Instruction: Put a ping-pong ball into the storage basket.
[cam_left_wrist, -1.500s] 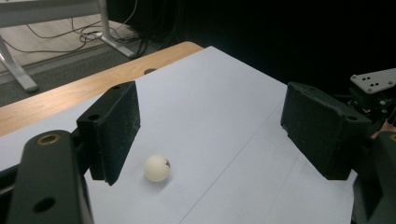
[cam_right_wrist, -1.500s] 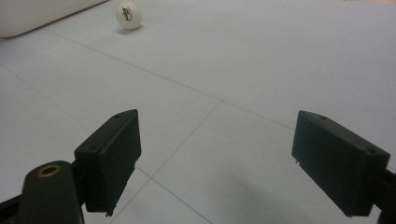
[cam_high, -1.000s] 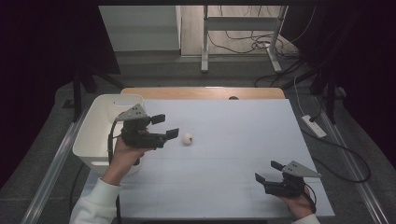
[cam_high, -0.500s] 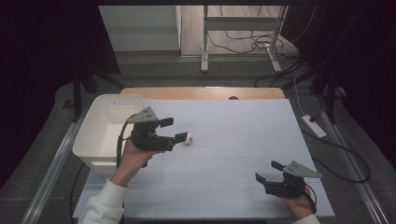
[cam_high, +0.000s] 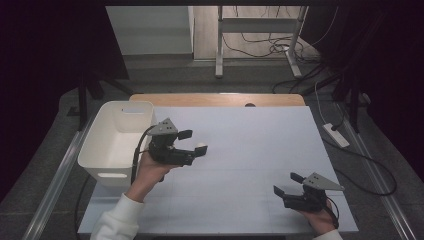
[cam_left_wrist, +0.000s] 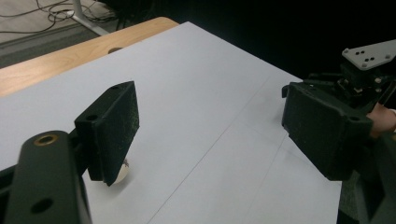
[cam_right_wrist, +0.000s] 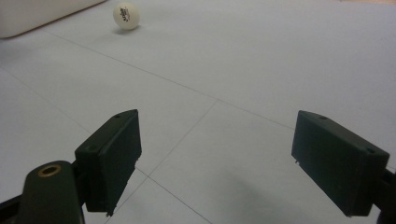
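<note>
Left of the table's middle, the left gripper (cam_high: 196, 143) hovers with its jaws spread wide and grasping nothing. A small white ball (cam_high: 201, 147) lies on the white table (cam_high: 250, 150) right at the jaw tips; from the gripper's own camera the ball (cam_left_wrist: 122, 171) peeks out just behind the left-hand jaw, and whether they touch is unclear. A white bin (cam_high: 117, 142) stands at the table's left edge, just beside that hand. At the near right corner, the right gripper (cam_high: 286, 184) is also released, well apart from the ball (cam_right_wrist: 126, 16).
</note>
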